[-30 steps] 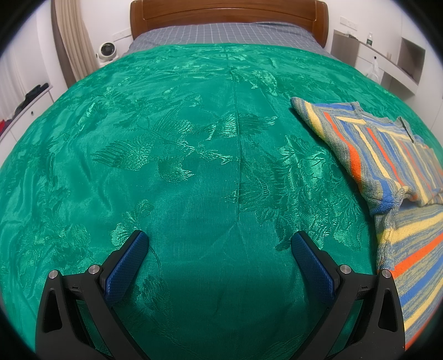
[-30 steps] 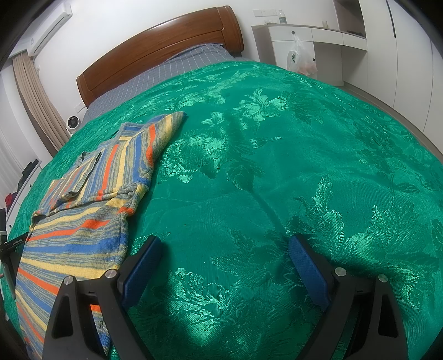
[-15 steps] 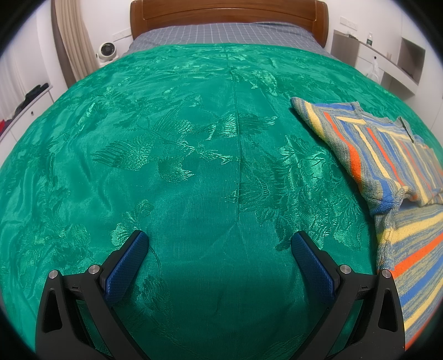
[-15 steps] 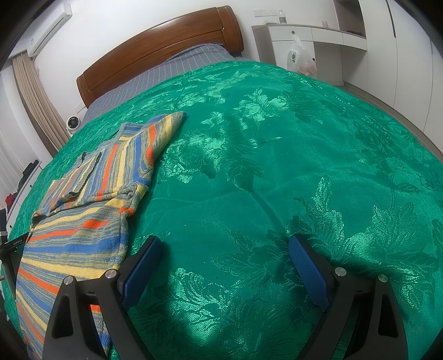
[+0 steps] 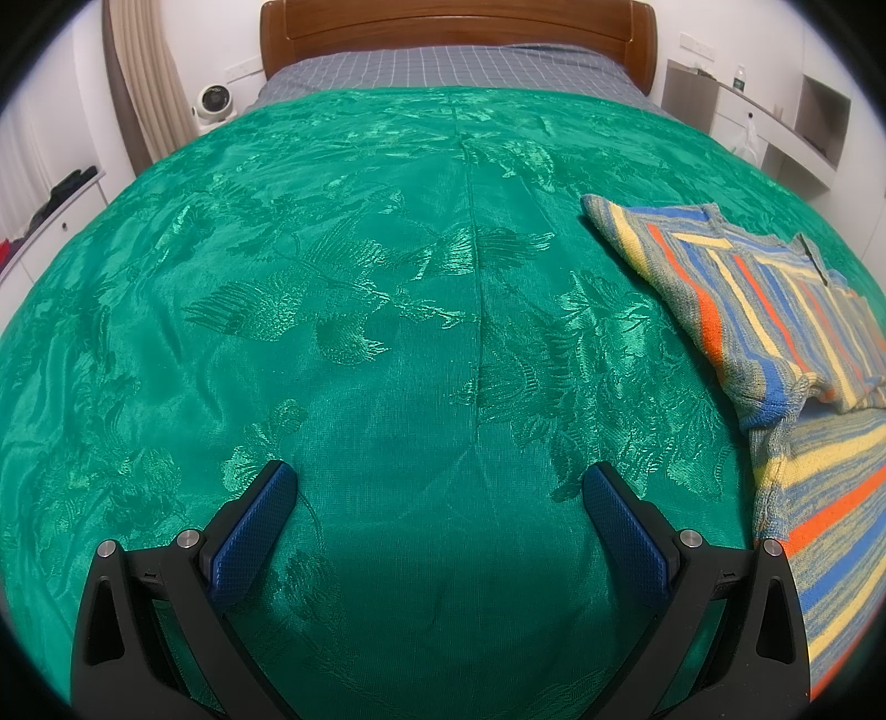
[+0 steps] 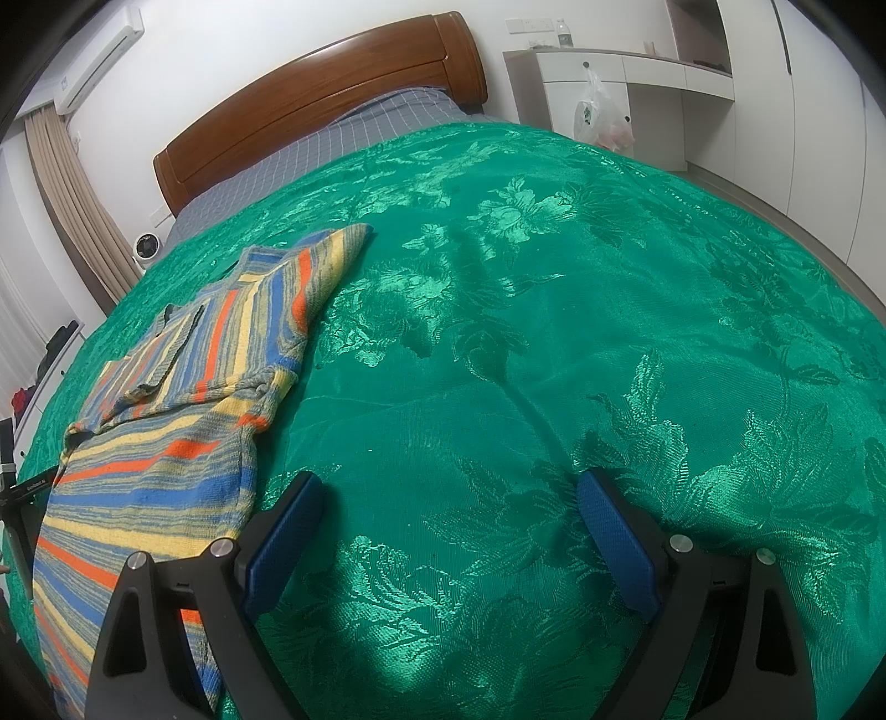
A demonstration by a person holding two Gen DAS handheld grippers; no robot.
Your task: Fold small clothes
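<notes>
A small striped knit garment (image 5: 775, 310) in blue, orange, yellow and grey lies on the green bedspread (image 5: 387, 277), at the right edge of the left wrist view. In the right wrist view the garment (image 6: 183, 421) lies at the left, with one sleeve folded over its body. My left gripper (image 5: 440, 482) is open and empty above bare bedspread, left of the garment. My right gripper (image 6: 451, 493) is open and empty; its left finger (image 6: 282, 531) is just beside the garment's right edge.
The bed has a wooden headboard (image 5: 459, 27) and grey checked sheet (image 5: 454, 66) at the far end. A small white fan (image 5: 213, 105) and curtain stand far left. White desk shelving (image 6: 609, 94) with a hanging plastic bag (image 6: 601, 122) stands to the right.
</notes>
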